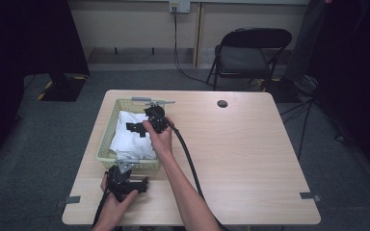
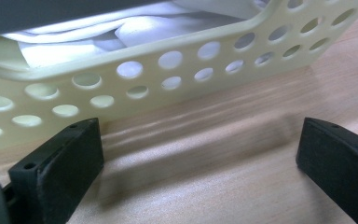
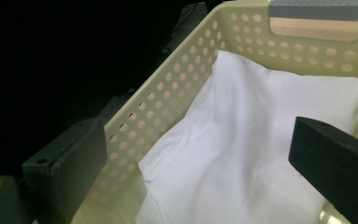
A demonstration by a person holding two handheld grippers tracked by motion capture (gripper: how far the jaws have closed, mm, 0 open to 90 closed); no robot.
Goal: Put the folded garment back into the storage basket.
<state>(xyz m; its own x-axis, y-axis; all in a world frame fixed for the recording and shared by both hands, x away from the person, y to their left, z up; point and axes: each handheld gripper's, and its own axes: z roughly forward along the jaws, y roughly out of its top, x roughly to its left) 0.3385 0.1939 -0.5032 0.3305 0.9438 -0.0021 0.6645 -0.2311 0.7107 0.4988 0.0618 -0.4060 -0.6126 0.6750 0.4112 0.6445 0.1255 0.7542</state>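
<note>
Two grippers are working at my end, and both are standing released with nothing between the jaws. I am holding the right gripper [image 1: 142, 126] over the basket [image 1: 107, 131], forearm reaching in diagonally from the near edge, wrist bent so the jaws are pointing left and down at the white cloth [image 1: 130, 137]. In the right gripper view its jaws are hanging wide above the cloth [image 3: 261, 140], clear of it. I am resting the left gripper [image 1: 125, 182] on the counter [image 1: 241, 154] just in front of the basket's near wall, jaws aimed at that perforated wall [image 2: 168, 88] and sitting close to the wood.

The cloth is lying folded inside the basket, its long axis running from the near wall to the far one, along the basket's own length. The basket is sitting toward the counter's left edge, its long side roughly parallel to it. To the right, the counter is lying bare almost to the far edge, giving wide room.
</note>
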